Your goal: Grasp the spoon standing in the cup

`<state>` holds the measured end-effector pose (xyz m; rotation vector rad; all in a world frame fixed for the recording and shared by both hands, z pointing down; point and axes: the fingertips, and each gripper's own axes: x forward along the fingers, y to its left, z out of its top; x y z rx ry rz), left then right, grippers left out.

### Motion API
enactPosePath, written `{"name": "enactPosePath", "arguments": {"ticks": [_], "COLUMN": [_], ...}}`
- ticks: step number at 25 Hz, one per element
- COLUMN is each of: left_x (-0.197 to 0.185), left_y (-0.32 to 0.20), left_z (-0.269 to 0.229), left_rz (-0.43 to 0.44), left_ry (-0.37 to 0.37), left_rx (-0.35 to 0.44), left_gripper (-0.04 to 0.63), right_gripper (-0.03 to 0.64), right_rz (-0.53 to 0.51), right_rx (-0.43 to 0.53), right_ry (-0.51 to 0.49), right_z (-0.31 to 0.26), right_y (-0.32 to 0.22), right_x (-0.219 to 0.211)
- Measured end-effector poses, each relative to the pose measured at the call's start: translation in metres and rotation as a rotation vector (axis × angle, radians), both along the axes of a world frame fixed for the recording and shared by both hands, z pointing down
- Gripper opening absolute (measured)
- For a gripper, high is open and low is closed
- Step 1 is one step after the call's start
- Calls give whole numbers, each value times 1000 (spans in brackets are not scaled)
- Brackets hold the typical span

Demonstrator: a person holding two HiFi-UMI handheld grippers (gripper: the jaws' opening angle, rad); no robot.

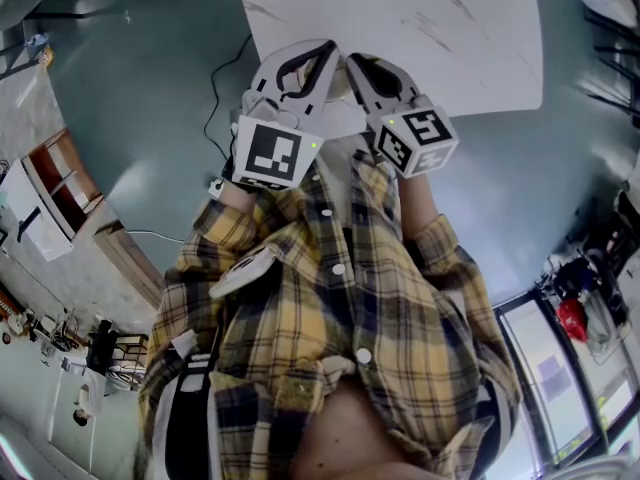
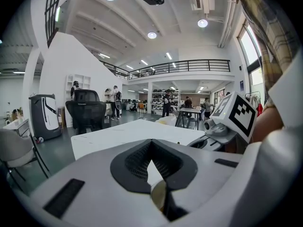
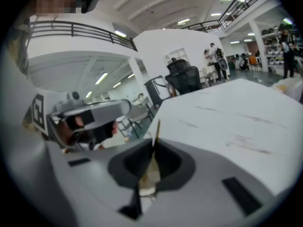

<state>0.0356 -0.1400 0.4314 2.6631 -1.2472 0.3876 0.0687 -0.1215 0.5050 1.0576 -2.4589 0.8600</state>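
In the right gripper view a thin wooden spoon handle (image 3: pixel 157 129) stands up past the fingertips of my right gripper (image 3: pixel 155 143), which is shut on it. Below, the spoon widens toward a pale cup rim (image 3: pixel 147 189) seen through the slit. My left gripper (image 2: pixel 151 144) has its jaw tips together. The pale cup rim (image 2: pixel 158 195) shows in the slit behind them, and I cannot tell if the pads touch it. In the head view the left gripper (image 1: pixel 330 48) and right gripper (image 1: pixel 352 60) meet tip to tip over the near edge of the white table (image 1: pixel 420 38). The cup is mostly hidden there.
The white marble-look table (image 2: pixel 118 138) stretches away beyond both grippers. A black cable (image 1: pixel 215 98) lies on the teal floor at the left. A black office chair (image 2: pixel 87 110) stands beyond the table. Shelving (image 1: pixel 60 178) is at the far left, and people stand in the background.
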Motion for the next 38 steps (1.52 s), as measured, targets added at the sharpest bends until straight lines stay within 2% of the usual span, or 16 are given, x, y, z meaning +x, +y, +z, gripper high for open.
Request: {"name": "enactPosePath", "arguments": {"ticks": [4, 19, 23, 34, 38], "left_x": [-5, -14, -16, -28, -32], "left_y": [-1, -3, -6, -11, -11], "left_z": [-5, -33, -44, -83, -100], "left_rz": [-15, -56, -68, -108, -122], "left_ry": [-4, 1, 29, 55, 54], "left_rx": [10, 71, 88, 161, 211], "left_gripper": [15, 15, 15, 15, 15], "right_gripper": [32, 32, 31, 31, 31], "right_rz": [-28, -123, -138, -190, -210], "right_rx": [-8, 39, 58, 190, 262], "right_ry": [-28, -27, -25, 0, -13], "right_z": [-6, -32, -42, -93, -119], "right_y": [1, 3, 4, 6, 1], "right_x": [-8, -24, -25, -27, -31]}}
